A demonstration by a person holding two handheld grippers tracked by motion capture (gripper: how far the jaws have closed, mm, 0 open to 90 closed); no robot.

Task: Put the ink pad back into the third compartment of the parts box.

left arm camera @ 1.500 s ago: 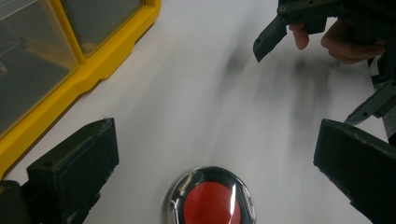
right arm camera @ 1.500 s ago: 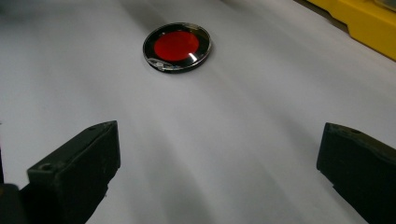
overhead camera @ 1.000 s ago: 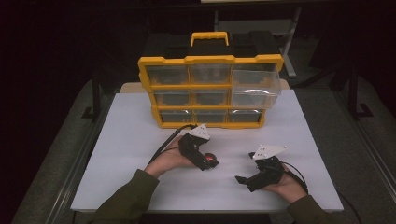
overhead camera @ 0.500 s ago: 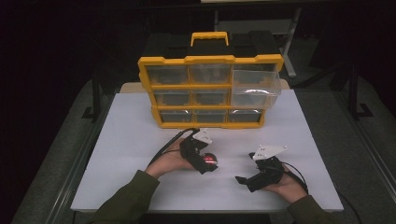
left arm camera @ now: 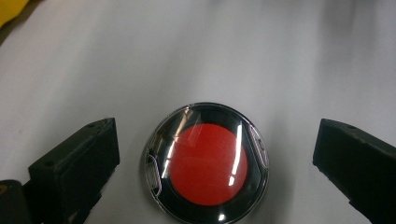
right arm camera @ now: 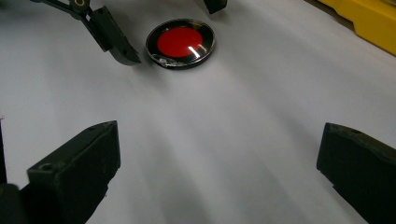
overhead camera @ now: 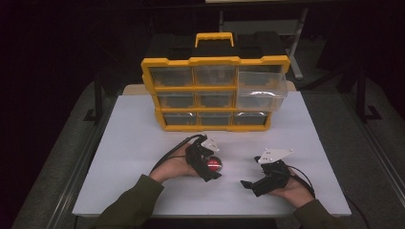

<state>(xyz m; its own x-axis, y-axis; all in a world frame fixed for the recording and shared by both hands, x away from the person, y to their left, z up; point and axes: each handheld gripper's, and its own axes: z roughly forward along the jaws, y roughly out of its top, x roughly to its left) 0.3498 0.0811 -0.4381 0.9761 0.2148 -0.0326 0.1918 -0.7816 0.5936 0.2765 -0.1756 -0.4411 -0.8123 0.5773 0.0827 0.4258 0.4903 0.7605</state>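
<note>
Jaws of the left gripper (left arm camera: 212,154) spread wide, one on each side of the round red disc in its clear-lidded black case (left arm camera: 205,162), neither touching it, the case lying flat on the white table (left arm camera: 233,56). Jaws of the right gripper (right arm camera: 219,172) parted wide too, nothing between them, low over bare table well apart from the disc (right arm camera: 181,42). Farther back, a yellow drawer organizer (overhead camera: 215,90) upright, its upper right drawer (overhead camera: 261,90) pulled out.
</note>
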